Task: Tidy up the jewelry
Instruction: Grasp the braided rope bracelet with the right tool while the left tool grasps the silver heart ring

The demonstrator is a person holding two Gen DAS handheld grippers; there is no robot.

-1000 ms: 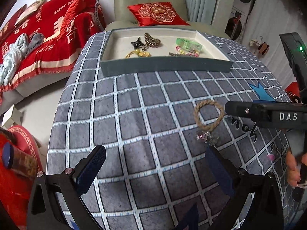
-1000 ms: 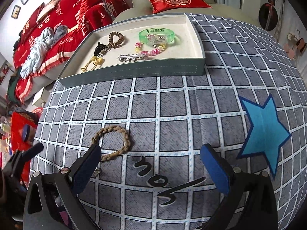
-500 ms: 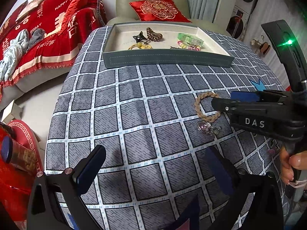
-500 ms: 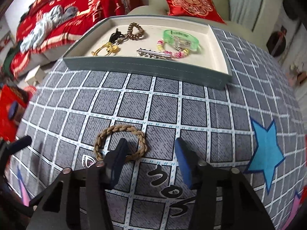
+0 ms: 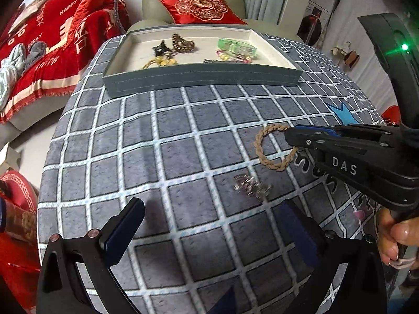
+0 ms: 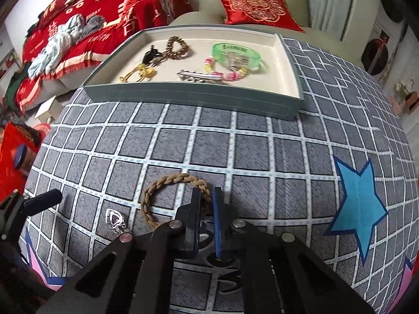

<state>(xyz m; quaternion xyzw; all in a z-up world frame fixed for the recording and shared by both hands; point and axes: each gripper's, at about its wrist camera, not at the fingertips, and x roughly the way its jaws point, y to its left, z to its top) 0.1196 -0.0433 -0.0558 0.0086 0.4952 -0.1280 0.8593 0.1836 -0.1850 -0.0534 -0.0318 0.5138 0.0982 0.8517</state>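
Right hand-held gripper: fingers drawn nearly together, pinching the near-right arc of the braided bracelet; seen side-on in the left wrist view, tips down at the table.
Braided bracelet: tan rope ring, lying flat on the table in front of the tray; its right side sits between the right fingers, the rest of the loop free on the cloth. Also visible in the left wrist view.
Left hand-held gripper: fingers spread wide, holding nothing, hovering above the table near its front edge.
Pendant: small silver heart-shaped piece with a pink center, on the cloth just beside the bracelet, between the bracelet and the left hand-held gripper; apart from both grippers.
Table: covered with a gray checked cloth with white grid lines; blue star to the right.
Tray: gray walls, cream inside, at the far side of the table, well apart from the bracelet.
Tray contents: green bangle, pink and yellow bead bracelet, silver hair clip, brown chain bracelet, black clip, yellow hair tie.
Beyond the table: armchair with red cushion; sofa under a red blanket.
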